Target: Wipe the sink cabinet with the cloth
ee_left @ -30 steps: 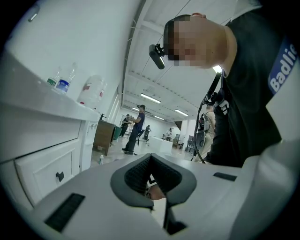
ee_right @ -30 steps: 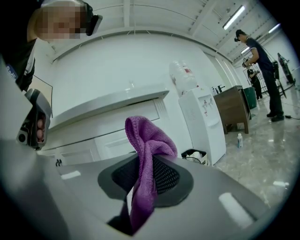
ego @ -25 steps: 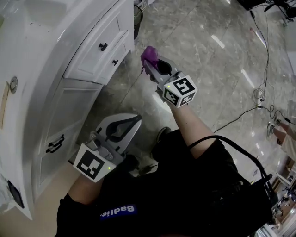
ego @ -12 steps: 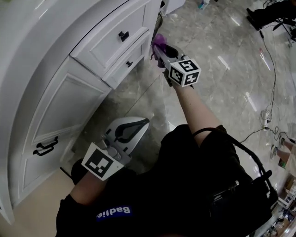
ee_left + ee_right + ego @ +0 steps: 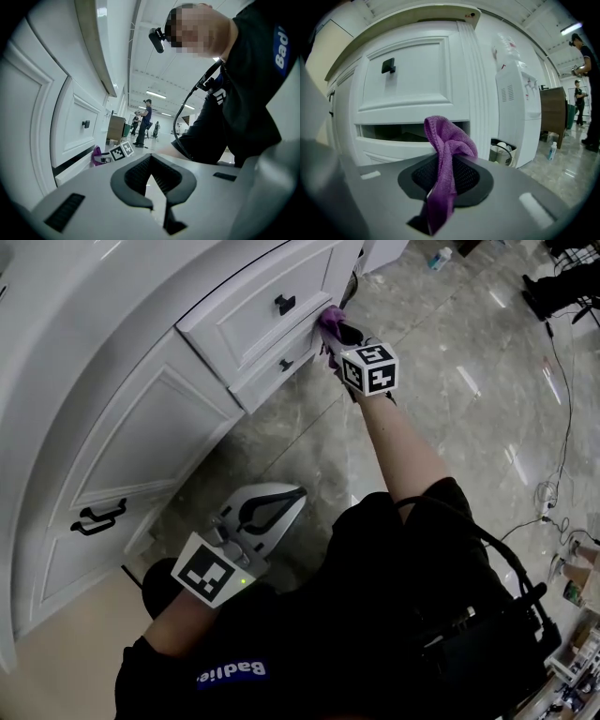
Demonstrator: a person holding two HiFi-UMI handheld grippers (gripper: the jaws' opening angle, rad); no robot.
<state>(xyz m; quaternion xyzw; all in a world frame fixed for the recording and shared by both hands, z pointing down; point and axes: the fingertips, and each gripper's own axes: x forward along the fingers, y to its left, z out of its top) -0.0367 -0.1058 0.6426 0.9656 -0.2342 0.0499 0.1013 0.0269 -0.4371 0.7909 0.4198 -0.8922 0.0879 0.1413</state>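
Note:
The white sink cabinet (image 5: 141, 418) fills the left of the head view, with two drawers and a door below. A purple cloth (image 5: 329, 318) is bunched in my right gripper (image 5: 335, 327), which is shut on it at the right end of the lower drawer (image 5: 272, 367), touching or nearly so. In the right gripper view the cloth (image 5: 446, 140) sticks up from the gripper (image 5: 449, 159) before the slightly open lower drawer (image 5: 393, 145). My left gripper (image 5: 292, 495) hangs low near my body, shut and holding nothing; its own view shows the gripper (image 5: 151, 161) shut.
Black knobs (image 5: 284, 304) sit on the drawers and a black handle (image 5: 101, 517) on the door. A white water dispenser (image 5: 518, 108) and a small bin (image 5: 504, 152) stand right of the cabinet. Grey marble floor (image 5: 450, 381) stretches to the right. People stand far off.
My right gripper has carried the purple cloth up and forward from mid-air to the edge of the lower drawer. The left gripper has barely moved.

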